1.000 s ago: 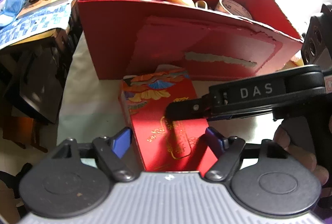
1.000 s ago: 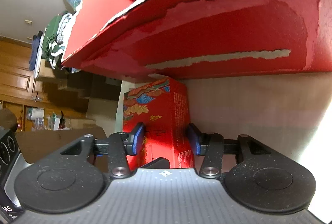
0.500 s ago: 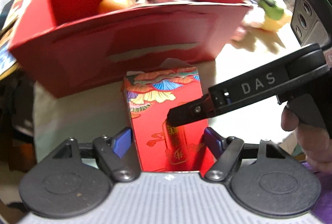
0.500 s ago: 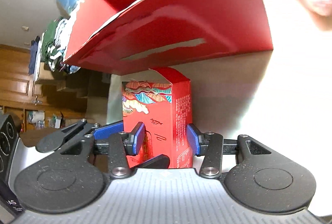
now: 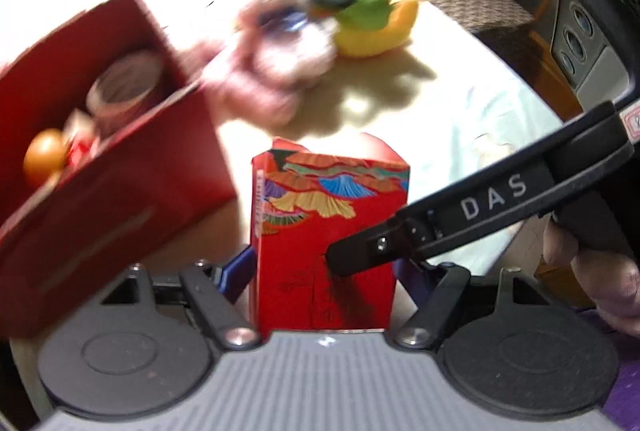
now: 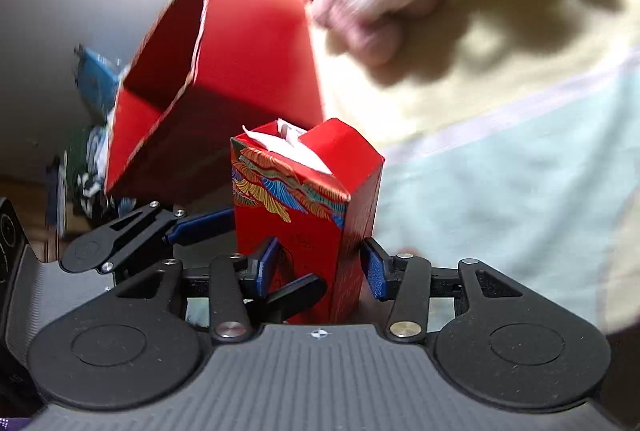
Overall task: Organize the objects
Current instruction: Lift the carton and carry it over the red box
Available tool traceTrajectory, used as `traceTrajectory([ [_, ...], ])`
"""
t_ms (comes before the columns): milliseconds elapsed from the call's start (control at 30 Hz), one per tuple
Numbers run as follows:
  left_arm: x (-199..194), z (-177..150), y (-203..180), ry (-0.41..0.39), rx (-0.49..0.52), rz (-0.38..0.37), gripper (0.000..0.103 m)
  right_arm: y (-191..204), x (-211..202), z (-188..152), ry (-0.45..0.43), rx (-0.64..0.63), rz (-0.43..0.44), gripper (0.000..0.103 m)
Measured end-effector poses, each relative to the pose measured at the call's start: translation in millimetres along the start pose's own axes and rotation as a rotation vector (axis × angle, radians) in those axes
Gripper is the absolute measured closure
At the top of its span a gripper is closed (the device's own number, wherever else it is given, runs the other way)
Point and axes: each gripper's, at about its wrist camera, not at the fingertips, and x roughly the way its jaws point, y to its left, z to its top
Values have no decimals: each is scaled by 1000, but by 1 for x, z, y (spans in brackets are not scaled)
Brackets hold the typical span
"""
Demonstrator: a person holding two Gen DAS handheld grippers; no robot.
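Note:
A small red carton (image 5: 320, 215) with fan patterns stands upright on the tablecloth, its top flaps open with white paper showing (image 6: 288, 139). My left gripper (image 5: 326, 271) is shut on its sides low down. My right gripper (image 6: 318, 265) clamps the same carton (image 6: 296, 199) from another side. One of its black fingers (image 5: 360, 251) crosses the carton's front in the left wrist view. The left gripper's blue finger (image 6: 200, 225) reaches in from the left in the right wrist view.
A large open red box (image 5: 120, 199) sits left of the carton, holding an orange (image 5: 44, 159) and a tape roll (image 5: 124, 91). A pink plush (image 5: 272, 63) and a green-yellow plush (image 5: 368, 15) lie behind. A hand (image 5: 608, 271) grips the right handle.
Both grippers have swung right with the carton, away from the big red box's front wall. The box now lies to the left and the plush toys have come into view.

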Motion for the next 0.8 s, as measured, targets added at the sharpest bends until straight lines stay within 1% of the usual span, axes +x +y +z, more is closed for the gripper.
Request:
traceTrajectory([
  [200, 3, 40, -37, -73, 90, -22, 27, -22, -54, 9, -150, -6, -25, 55],
  [333, -9, 69, -48, -157, 110, -18, 27, -19, -81, 23, -251, -45, -22, 55],
  [433, -22, 88, -50, -224, 109, 9, 27, -12, -97, 39, -317, -85, -5, 54],
  [500, -30, 102, -47, -263, 100, 37, 27, -3, -100, 52, -351, -110, 18, 54],
  [600, -43, 115, -32, -304, 75, 78, 27, 16, -96, 73, -379, -152, 53, 54],
  [700, -55, 122, -12, -328, 52, 144, 27, 39, -86, 91, -385, -205, 88, 54],
  [800, -68, 123, 16, -343, 15, 220, 26, 68, -66, 106, -374, -252, 124, 54],
])
